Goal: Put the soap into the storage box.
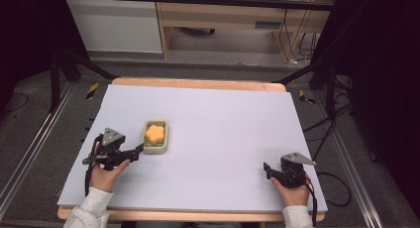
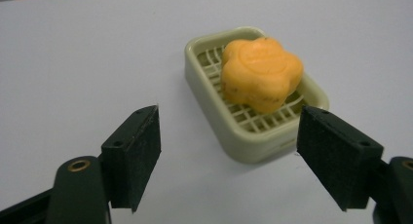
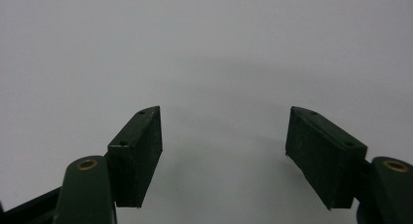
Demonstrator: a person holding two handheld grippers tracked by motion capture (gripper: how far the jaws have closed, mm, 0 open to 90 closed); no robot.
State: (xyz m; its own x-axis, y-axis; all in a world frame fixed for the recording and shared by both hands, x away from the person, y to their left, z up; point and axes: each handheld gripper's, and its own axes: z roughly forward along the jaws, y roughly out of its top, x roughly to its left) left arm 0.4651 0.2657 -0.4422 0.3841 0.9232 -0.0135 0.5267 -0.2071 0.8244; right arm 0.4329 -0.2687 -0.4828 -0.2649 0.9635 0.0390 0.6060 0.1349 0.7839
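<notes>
The table (image 1: 223, 134) in front of me is covered by a pale lavender-grey sheet, with a strip of bare wood showing along its far edge. On the left half of it sits a small cream soap dish (image 1: 156, 137) with a gridded floor, its long side running away from me. Inside the dish lies an orange flower-shaped soap (image 1: 154, 133), resting on the grid toward the far end.

My left gripper (image 1: 138, 149) is low over the sheet just beside the dish, at its near left corner, tips pointing toward it. In the left gripper view the soap dish (image 2: 253, 136) lies straight ahead of my jaws and slightly to the right, its near corner close to the right pad but not between the two pads. The soap (image 2: 260, 73) sits beyond that, farther from me than the pads reach. The jaws stand partly apart, wide enough to span the dish's near end, and they hold nothing; I cannot see either pad touching the dish.

My right gripper (image 1: 268, 169) rests near the front right edge of the table, well apart from the dish. In the right gripper view its pads (image 3: 139, 153) stand parted with only bare sheet between them, holding nothing.
</notes>
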